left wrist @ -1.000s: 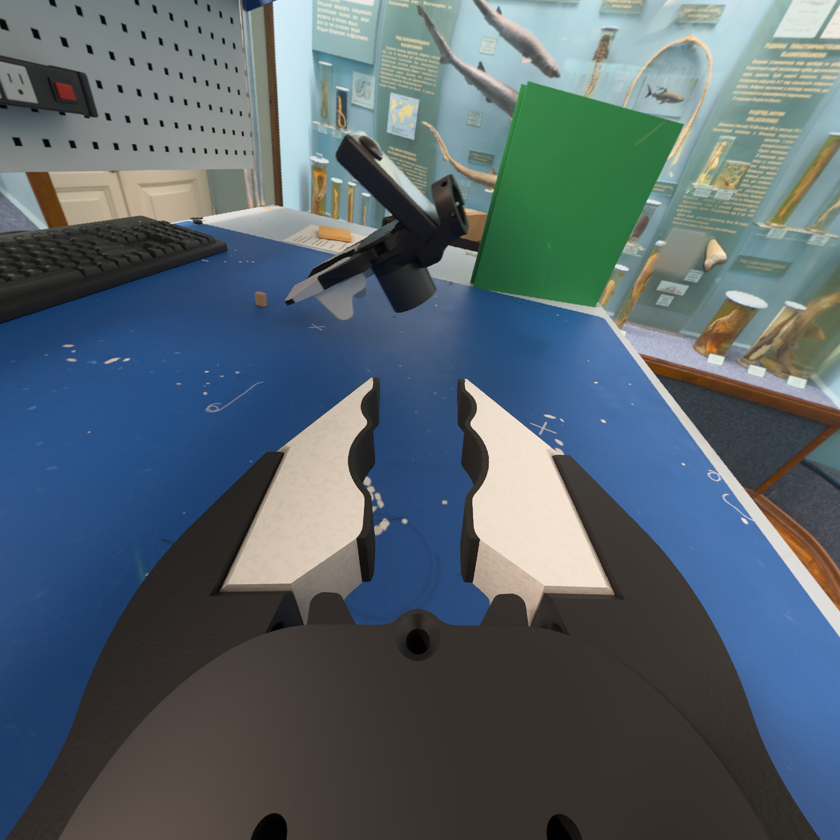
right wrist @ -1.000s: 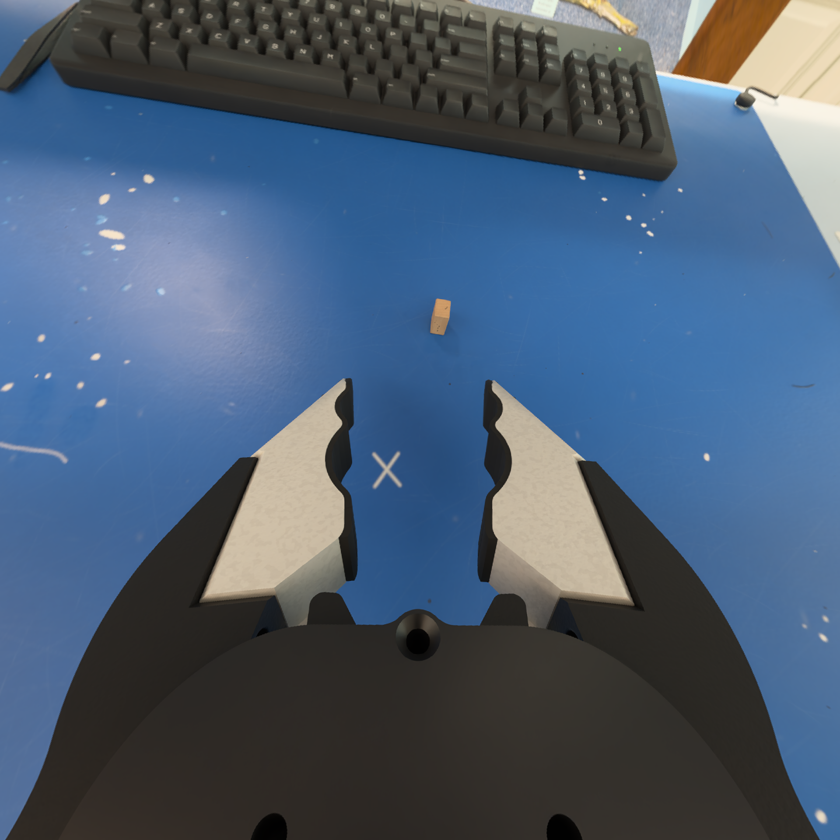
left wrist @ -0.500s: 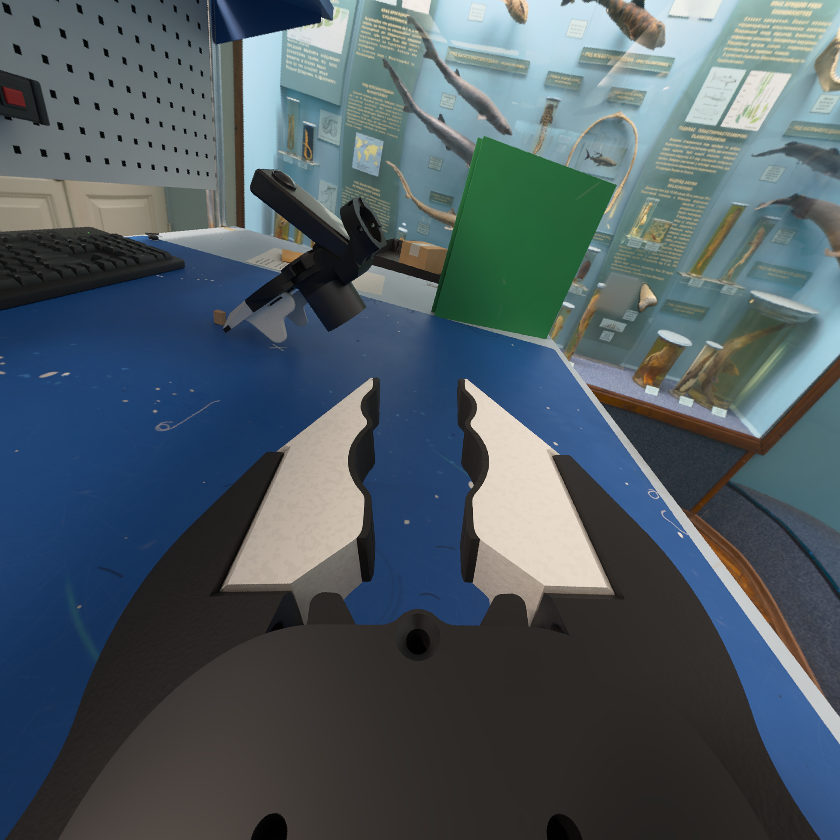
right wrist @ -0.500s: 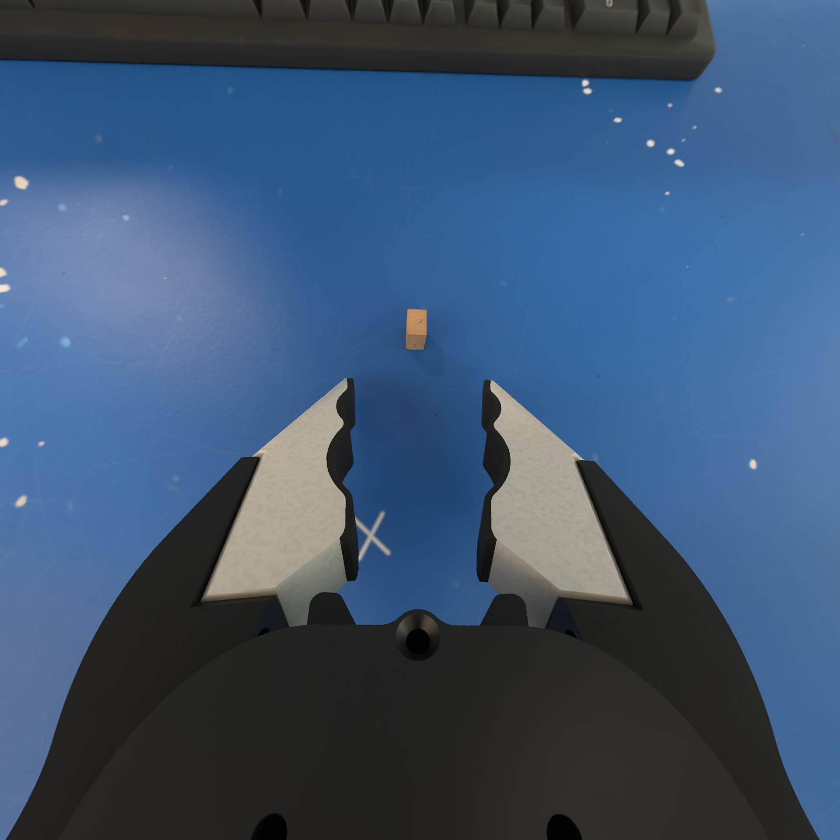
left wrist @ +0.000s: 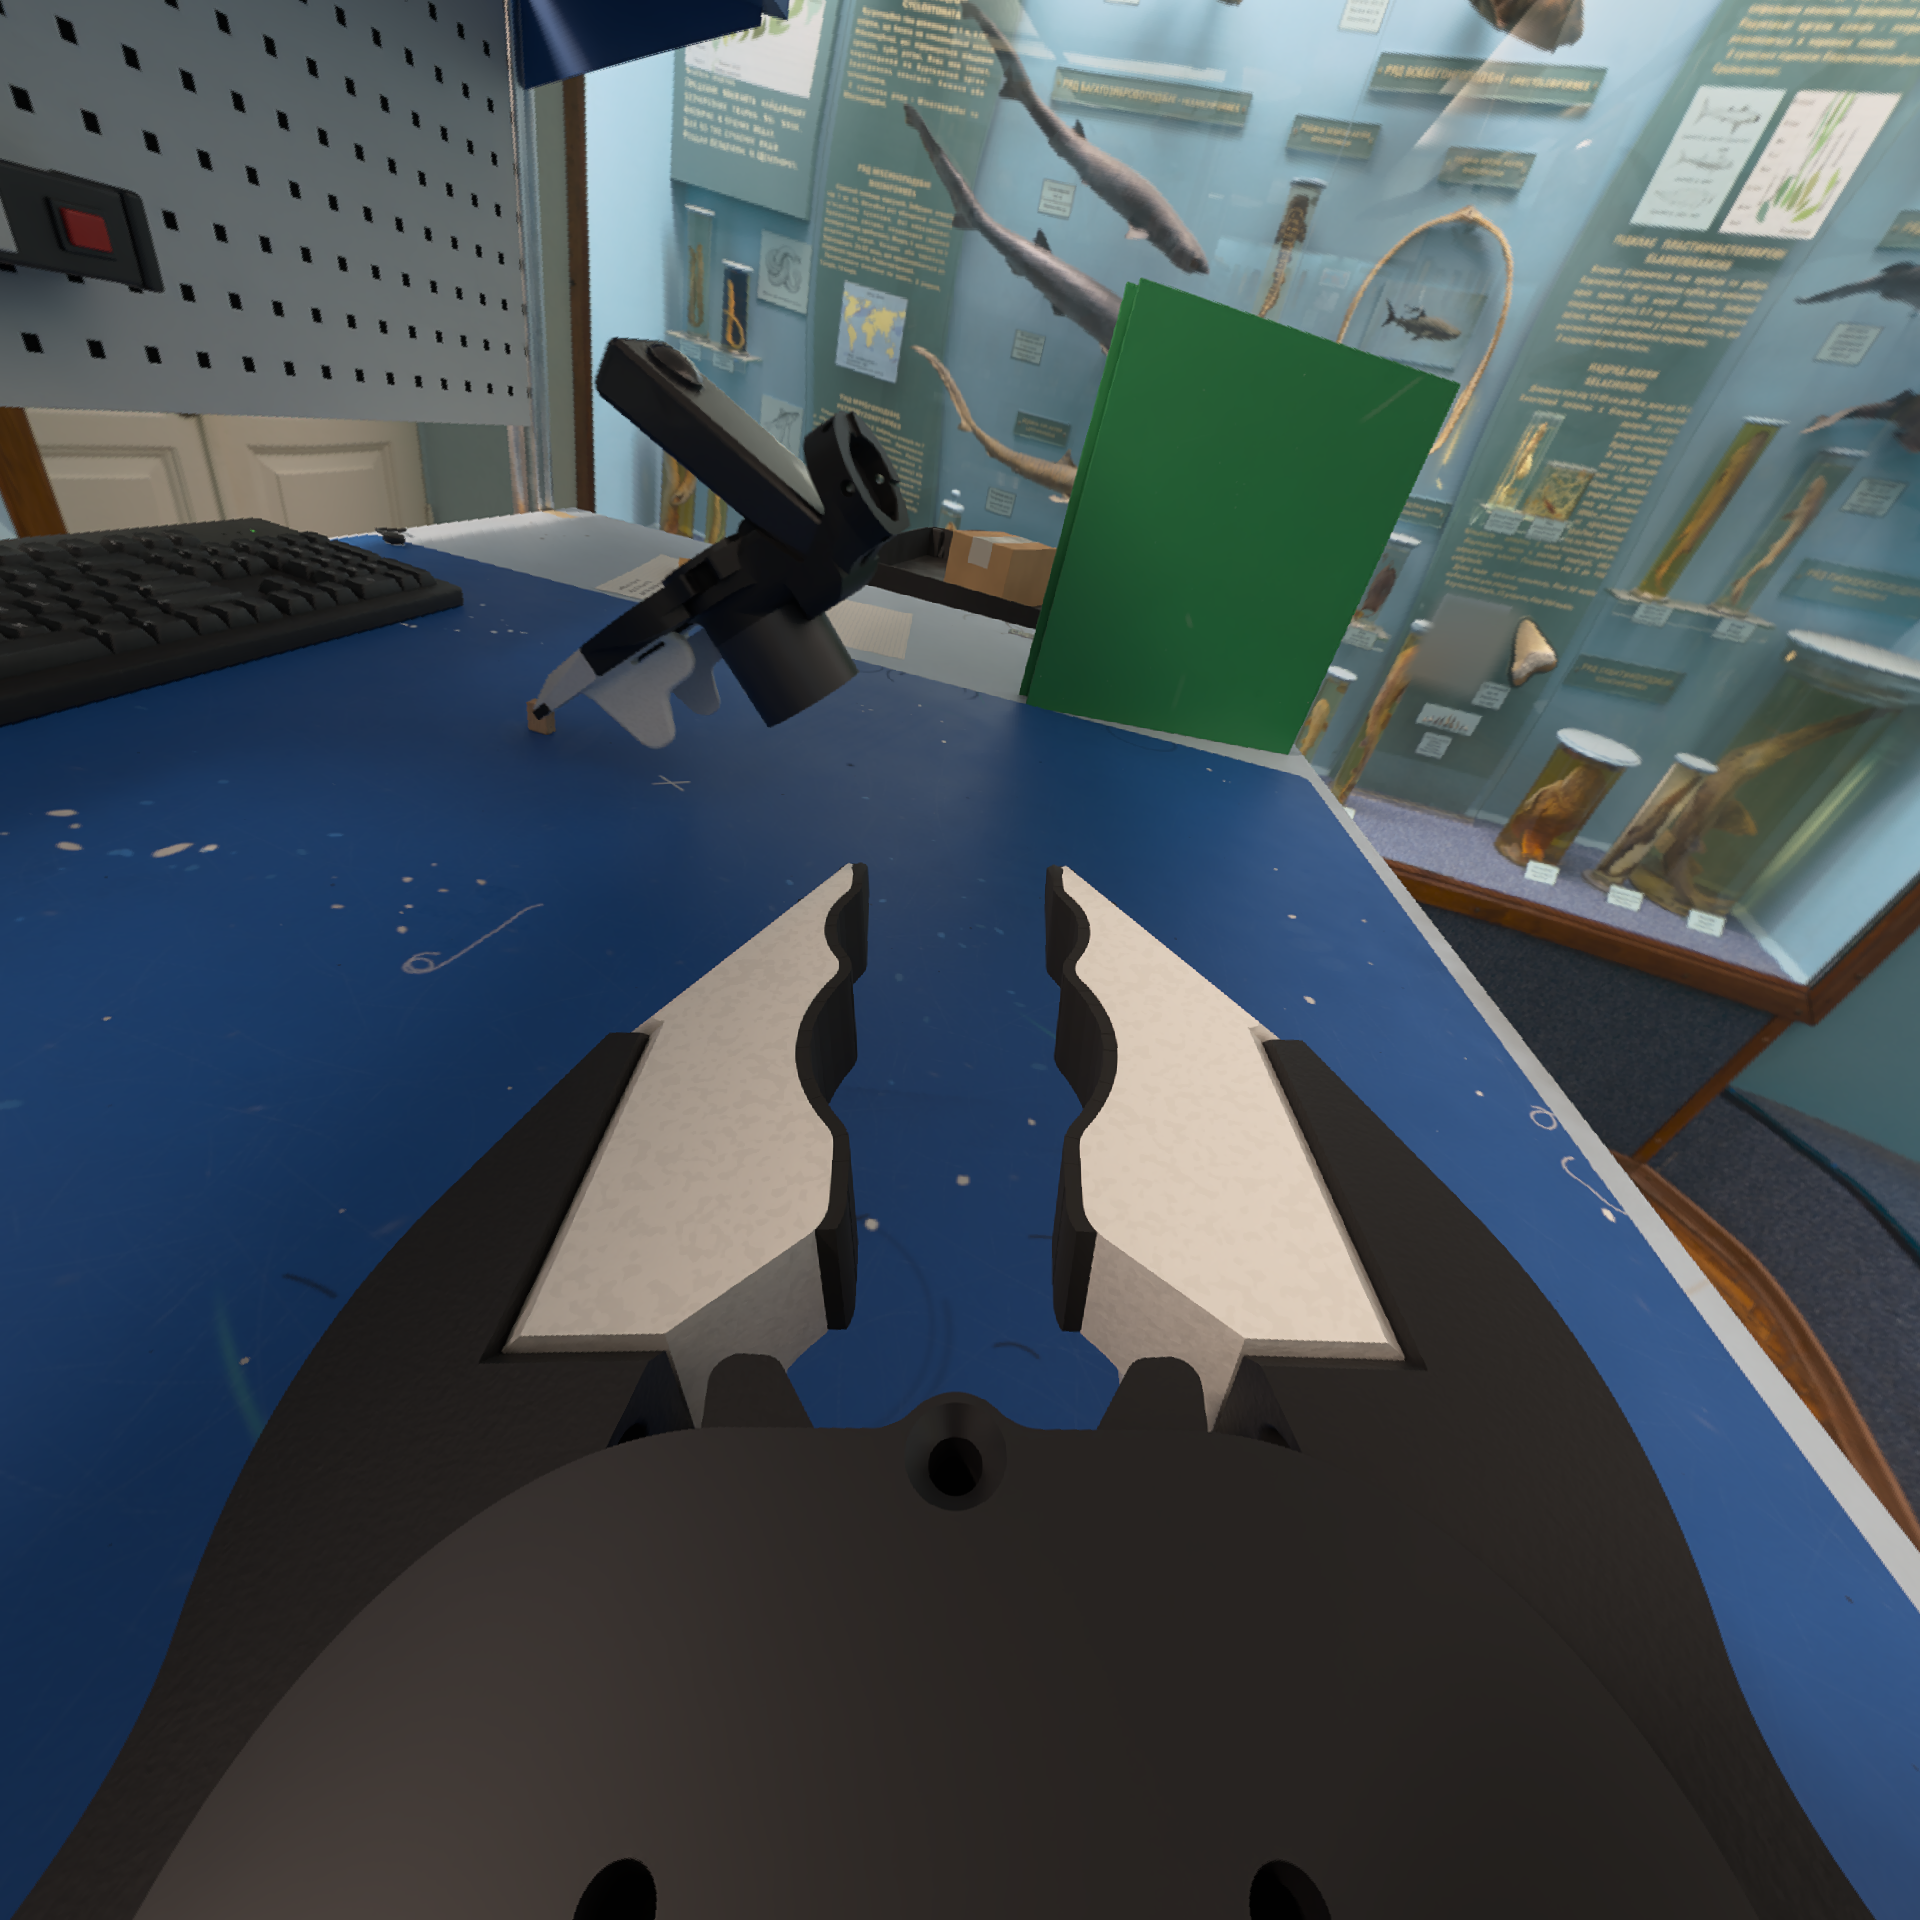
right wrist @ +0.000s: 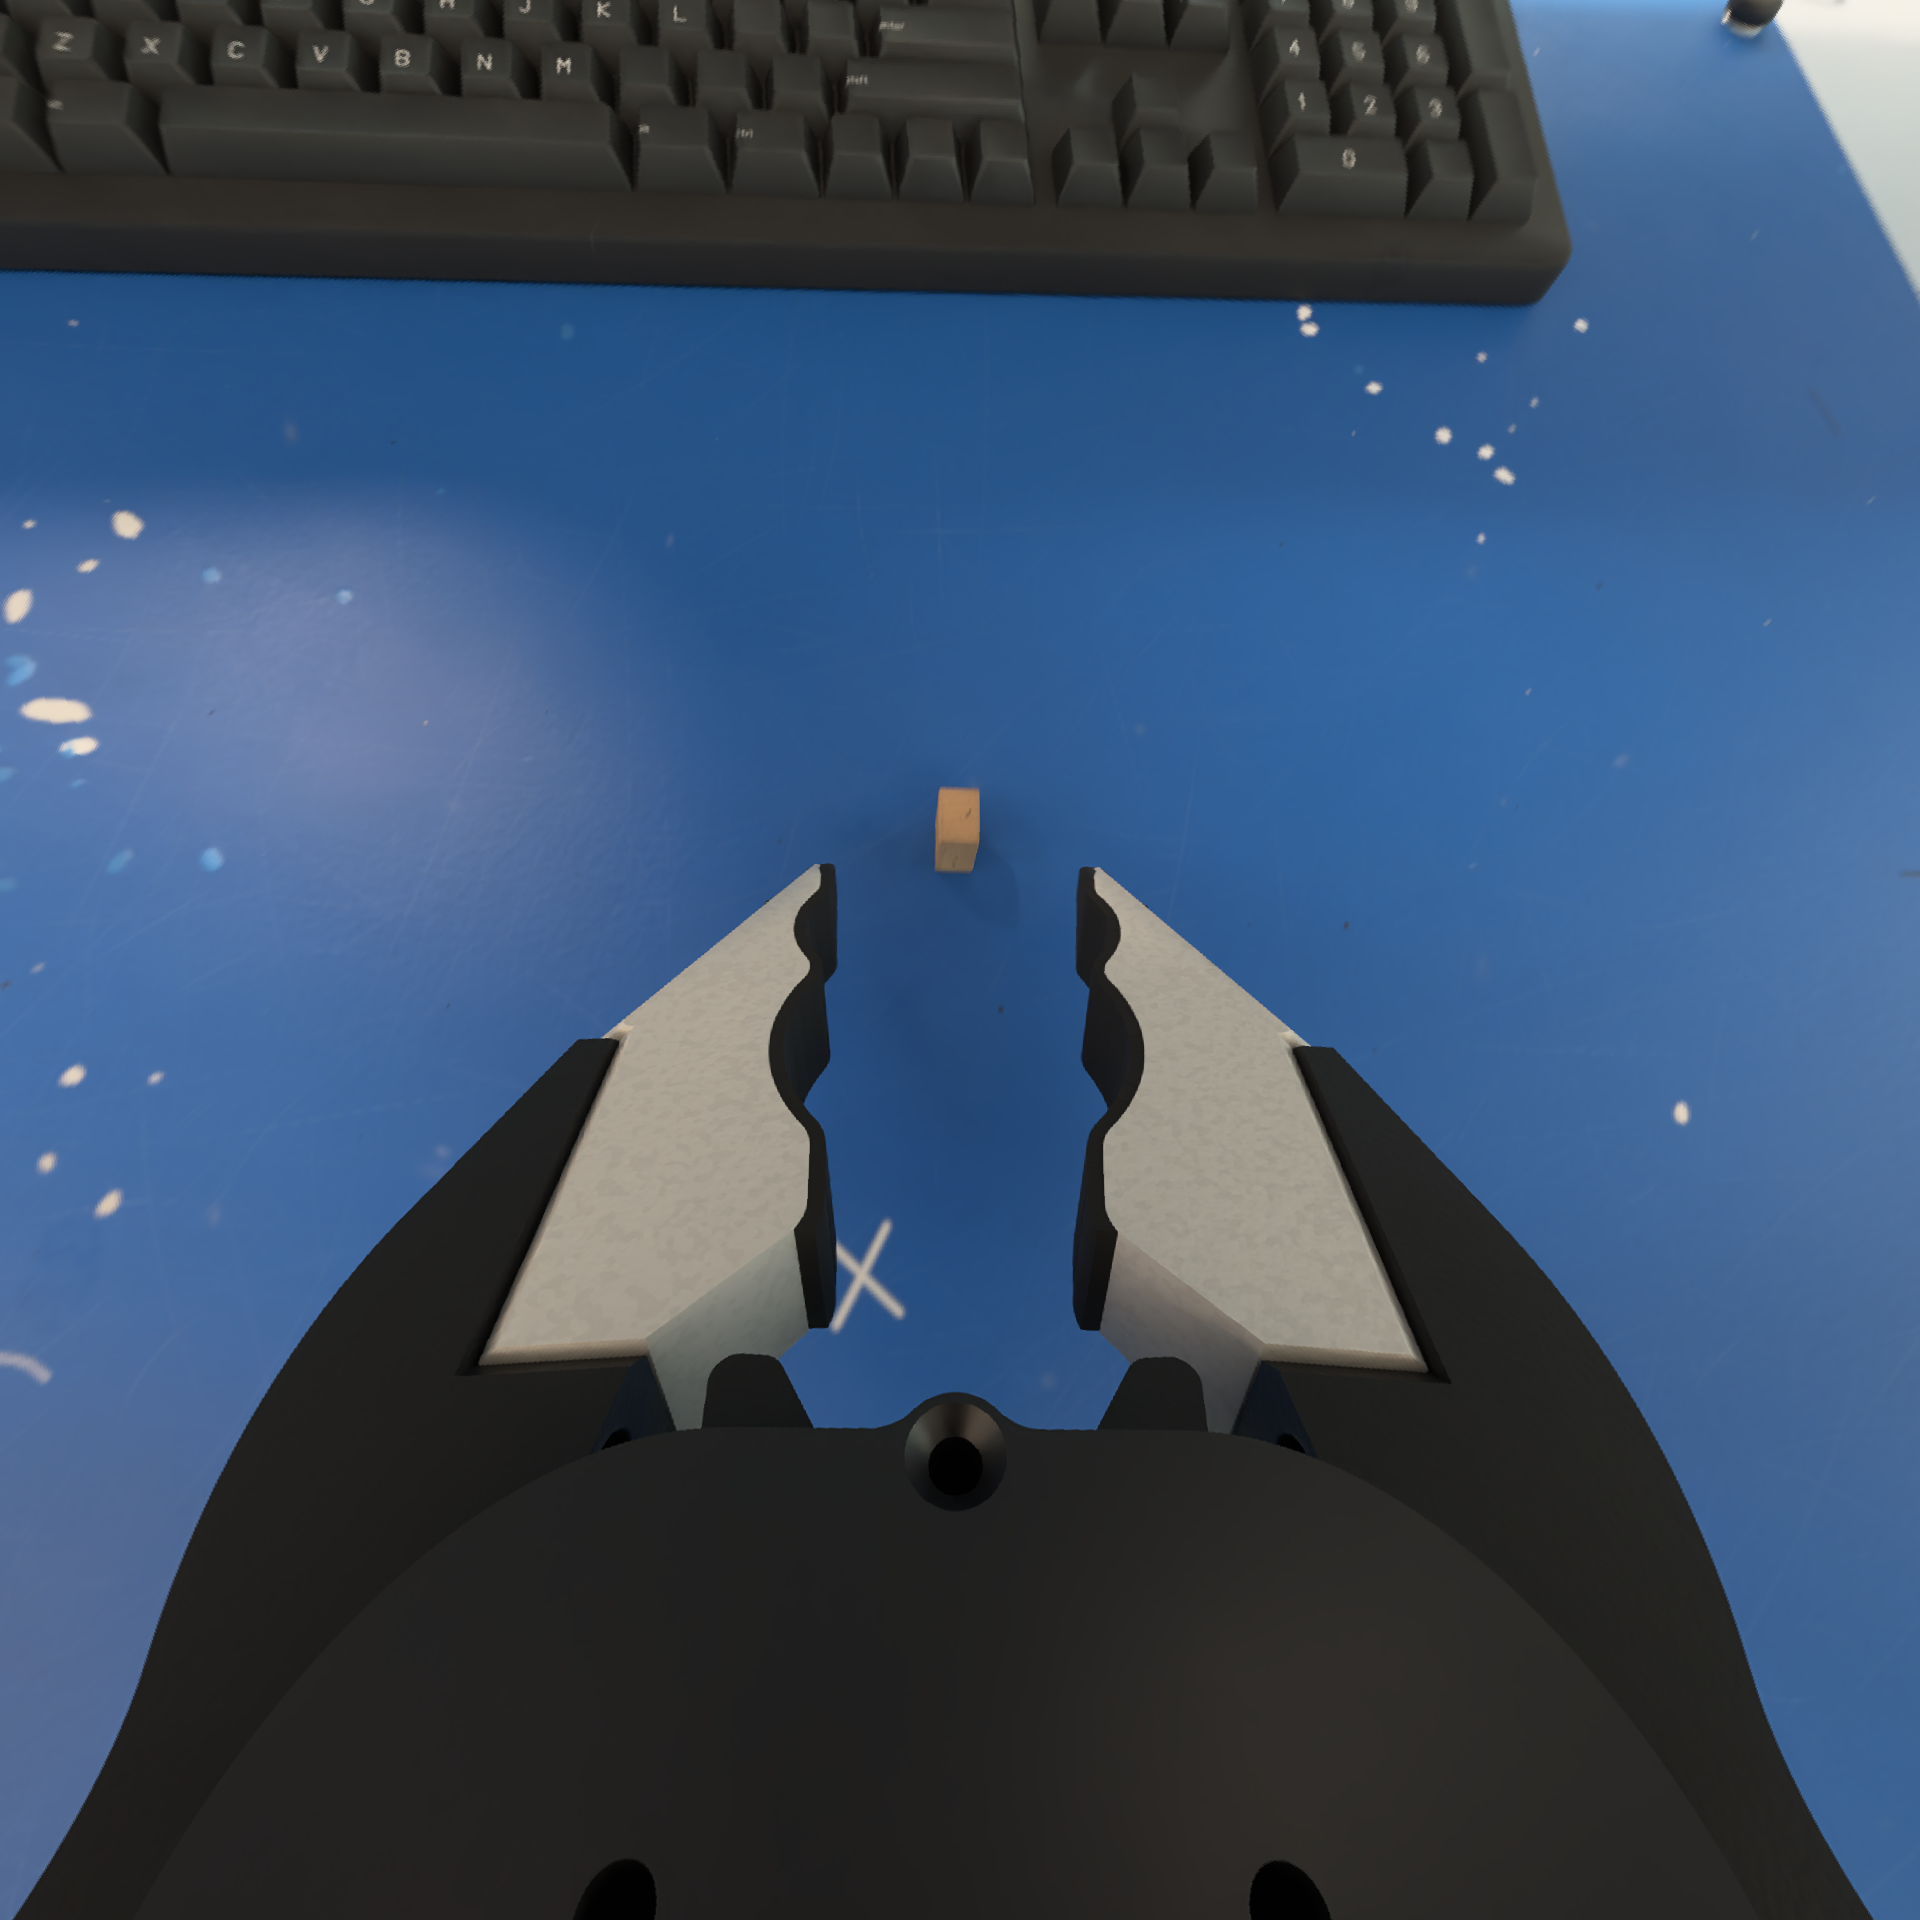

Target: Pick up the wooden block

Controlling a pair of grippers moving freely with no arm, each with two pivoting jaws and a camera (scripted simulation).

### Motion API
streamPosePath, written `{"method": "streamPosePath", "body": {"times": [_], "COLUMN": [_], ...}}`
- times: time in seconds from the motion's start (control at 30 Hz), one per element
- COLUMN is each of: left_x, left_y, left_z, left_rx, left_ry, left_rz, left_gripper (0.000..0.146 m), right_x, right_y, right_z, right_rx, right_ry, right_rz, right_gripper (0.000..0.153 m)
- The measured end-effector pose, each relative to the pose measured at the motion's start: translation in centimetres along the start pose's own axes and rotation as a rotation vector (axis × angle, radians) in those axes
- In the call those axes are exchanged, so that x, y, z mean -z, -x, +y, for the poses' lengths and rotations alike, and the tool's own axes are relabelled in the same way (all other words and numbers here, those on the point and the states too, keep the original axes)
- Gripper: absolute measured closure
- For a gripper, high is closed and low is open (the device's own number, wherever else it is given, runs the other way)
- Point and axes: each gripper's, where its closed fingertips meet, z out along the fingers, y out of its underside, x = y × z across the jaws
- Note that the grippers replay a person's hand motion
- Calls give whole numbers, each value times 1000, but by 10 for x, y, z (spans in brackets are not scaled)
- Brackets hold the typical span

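Note:
A small tan wooden block (right wrist: 956, 828) stands on the blue table (right wrist: 1455, 831). My right gripper (right wrist: 954, 871) is open, its tips on either side of the block's near end and just short of it. In the left wrist view the block (left wrist: 539, 717) shows far off at the tips of the right gripper (left wrist: 566, 696), which tilts down toward the table. My left gripper (left wrist: 951, 883) is open and empty, low over the table and well back from the block.
A black keyboard (right wrist: 790, 135) lies beyond the block; it also shows in the left wrist view (left wrist: 177, 603). A green board (left wrist: 1226, 520) stands at the table's far edge. A white pegboard (left wrist: 260, 208) hangs at the left. The table's right edge (left wrist: 1558, 1122) drops off.
My right gripper has moved forward and down toward the block, so the block now sits at its tips. The left wrist view has swung a little; its gripper stays open.

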Motion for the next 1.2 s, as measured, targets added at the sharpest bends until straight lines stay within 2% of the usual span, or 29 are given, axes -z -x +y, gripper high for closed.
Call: {"method": "streamPosePath", "body": {"times": [0.1, 0.23, 0.4, 0.57, 0.7, 0.83, 0.93, 1.0, 1.07, 1.2], "left_x": [0, -1, 0, 1, 0, 1, 3, 4, 6, 6], "left_y": [-1, -1, 1, 2, 1, 2, 3, 5, 7, 19], "left_z": [0, 1, 0, -1, -2, -1, -3, -5, -6, -1], "left_rx": [4, 17, 26, 46, 39, 28, 29, 29, 32, 37], "left_ry": [-2, 1, -9, -19, -19, -13, -23, -32, -37, -16], "left_rz": [7, 14, 12, 18, 19, 7, -5, -15, -33, -104], "left_gripper": [112, 112, 112, 112, 112, 112, 112, 112, 112, 112], "right_x": [-10, -23, -28, -27, -22, 11, 60, 96, 125, 162], "right_y": [-1, 2, 2, 0, 4, 21, 40, 55, 78, 119], "right_z": [-7, -5, -2, -1, -2, -29, -54, -58, -40, 37], "right_rx": [26, 8, -36, -18, 33, 58, 73, 129, 242, 449], "right_ry": [25, 69, 63, 58, 62, -79, -247, -322, -321, -157], "right_rz": [23, -7, -43, -34, -43, -136, -237, -304, -418, -614], "right_gripper": [103, 106, 121, 145, 145, 145, 145, 145, 145, 145]}}
